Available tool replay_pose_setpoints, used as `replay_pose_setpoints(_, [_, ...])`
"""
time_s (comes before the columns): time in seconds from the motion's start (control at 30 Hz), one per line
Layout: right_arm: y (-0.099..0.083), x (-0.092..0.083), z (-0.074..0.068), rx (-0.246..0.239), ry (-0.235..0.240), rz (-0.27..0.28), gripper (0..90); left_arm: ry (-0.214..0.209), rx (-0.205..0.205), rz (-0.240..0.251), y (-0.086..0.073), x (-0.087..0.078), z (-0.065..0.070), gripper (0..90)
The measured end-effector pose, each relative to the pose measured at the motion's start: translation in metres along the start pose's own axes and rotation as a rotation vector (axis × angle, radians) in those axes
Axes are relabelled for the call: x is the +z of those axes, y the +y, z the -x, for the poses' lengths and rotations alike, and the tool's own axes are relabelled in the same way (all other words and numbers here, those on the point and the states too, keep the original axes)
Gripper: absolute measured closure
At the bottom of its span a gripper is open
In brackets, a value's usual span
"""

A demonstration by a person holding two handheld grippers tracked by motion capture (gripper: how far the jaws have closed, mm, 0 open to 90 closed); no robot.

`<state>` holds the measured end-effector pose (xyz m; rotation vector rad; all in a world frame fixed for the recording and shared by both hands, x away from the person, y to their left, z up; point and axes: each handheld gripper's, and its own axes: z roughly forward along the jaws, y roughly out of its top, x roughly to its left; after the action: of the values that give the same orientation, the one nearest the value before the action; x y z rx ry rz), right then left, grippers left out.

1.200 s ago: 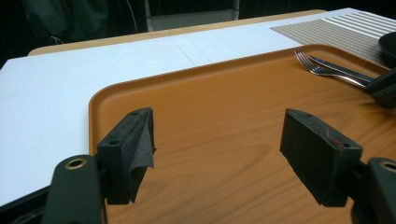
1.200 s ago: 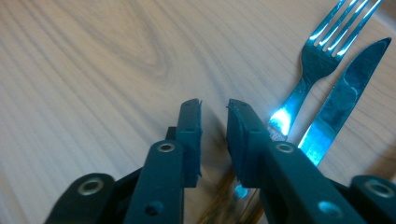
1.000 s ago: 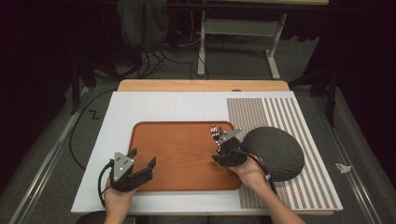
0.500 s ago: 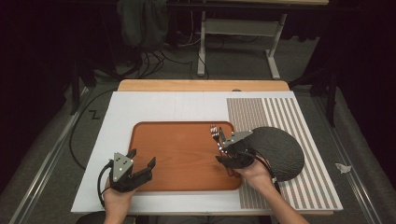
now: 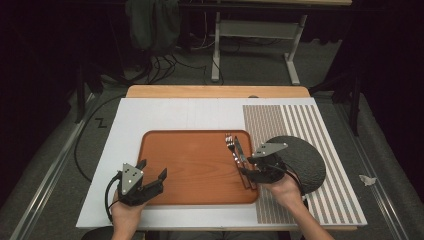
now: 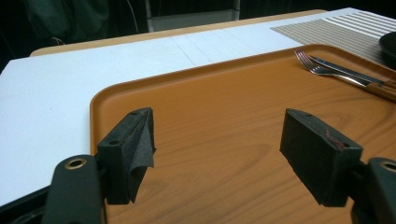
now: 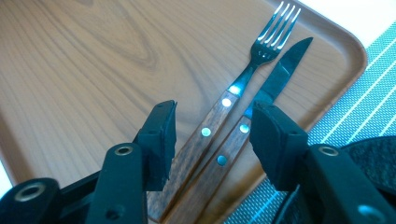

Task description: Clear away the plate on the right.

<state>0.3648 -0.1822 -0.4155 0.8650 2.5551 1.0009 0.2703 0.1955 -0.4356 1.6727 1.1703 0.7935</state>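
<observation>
An orange wood-grain tray (image 5: 195, 165) lies on the white board. A fork (image 5: 230, 144) and a knife (image 5: 238, 149) with wooden handles lie side by side along its right edge. My right gripper (image 5: 247, 174) hovers over the handle ends. Its jaws have just been opening, and the pads stand apart on either side of the handles (image 7: 212, 135) without pressing them. The fork (image 7: 268, 39) and knife (image 7: 287, 63) rest flat on the tray (image 7: 93, 70). My left gripper (image 5: 152, 170) is open over the tray's near left corner, with nothing between its jaws (image 6: 231, 154).
A dark round plate (image 5: 300, 160) sits on the striped placemat (image 5: 320, 125) right of the tray, under my right hand. The white board (image 5: 165, 112) stretches behind and left of the tray. A bare wooden strip (image 5: 215, 91) runs along the far edge.
My right gripper has drawn back to the right and toward me, its jaws spreading wider, leaving the fork and knife lying on the tray. The left gripper has stayed put.
</observation>
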Motion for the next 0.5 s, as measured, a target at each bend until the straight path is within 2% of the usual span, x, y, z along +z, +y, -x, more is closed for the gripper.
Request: replay_pose_setpoints(0.5, [-0.020, -0.022, 0.007, 0.036, 0.006, 0.088, 45.7, 0.006, 0.004, 0.001, 0.000, 0.000, 0.001, 26.5])
